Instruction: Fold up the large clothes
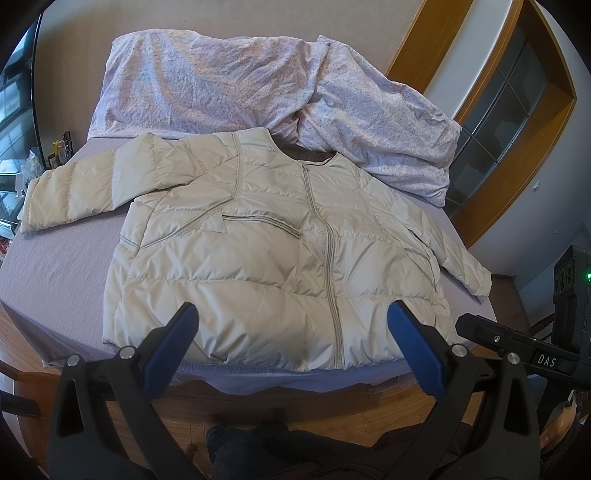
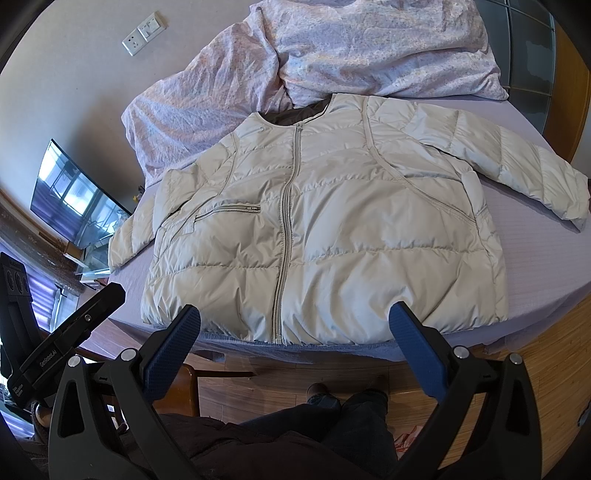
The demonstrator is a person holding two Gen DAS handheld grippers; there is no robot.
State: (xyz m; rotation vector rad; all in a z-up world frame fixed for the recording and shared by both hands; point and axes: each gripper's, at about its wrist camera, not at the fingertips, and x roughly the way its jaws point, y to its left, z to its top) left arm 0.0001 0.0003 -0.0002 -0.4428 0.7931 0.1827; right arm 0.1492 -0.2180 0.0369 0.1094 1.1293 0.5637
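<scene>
Jacket [image 1: 273, 254] flat on bed [image 1: 55, 266], zipped, front up, sleeves spread. Crumpled duvet [image 1: 236, 77] behind collar. Left gripper [image 1: 293, 314] and right gripper [image 2: 295, 317] both spread apart, empty, above hem.

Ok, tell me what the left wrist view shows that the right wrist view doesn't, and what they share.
Only the left wrist view shows the wooden window frame and the cluttered shelf beside the bed. Only the right wrist view shows the wall sockets and the television. Both share the cream puffer jacket lying flat and zipped on the purple sheet, the floral duvet behind it, and open grippers, left gripper and right gripper, holding nothing.
</scene>
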